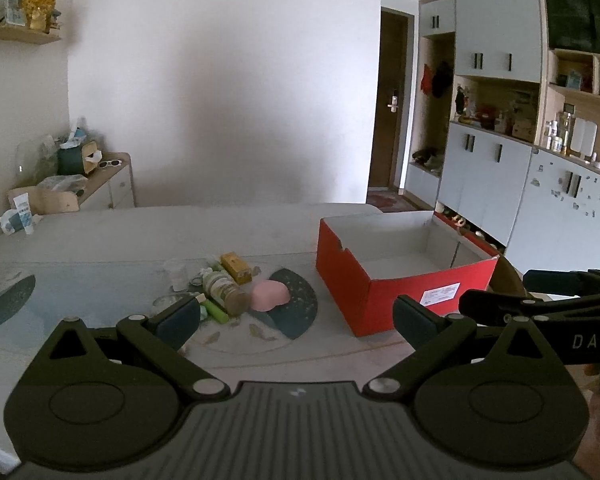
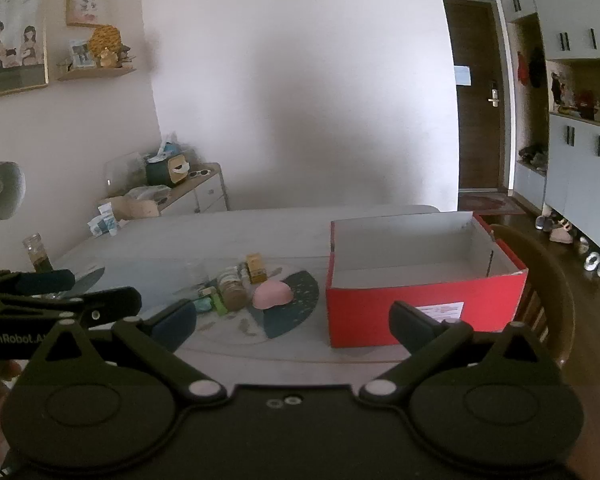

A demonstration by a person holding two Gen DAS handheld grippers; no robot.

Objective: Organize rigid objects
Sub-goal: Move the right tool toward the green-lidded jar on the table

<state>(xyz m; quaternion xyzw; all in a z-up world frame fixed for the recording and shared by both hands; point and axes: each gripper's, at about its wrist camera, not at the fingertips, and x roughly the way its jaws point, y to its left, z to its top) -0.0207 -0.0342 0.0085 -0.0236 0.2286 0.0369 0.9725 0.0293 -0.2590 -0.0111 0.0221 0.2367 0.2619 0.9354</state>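
Both wide open and empty, left gripper [image 1: 296, 316] and right gripper [image 2: 292, 320] above the table [image 1: 100, 240], clutter [image 1: 228, 292] left of the red box [image 1: 384, 296]; opening step, likely reaching for a first pick.

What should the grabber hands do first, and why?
Probably move the left gripper forward and down to the pink bowl-shaped thing, since it lies nearest in the little pile. Both it and the right gripper are open and hold nothing, the red box looks empty, and the bottles and the yellow carton lie loose on the table to the box's left.
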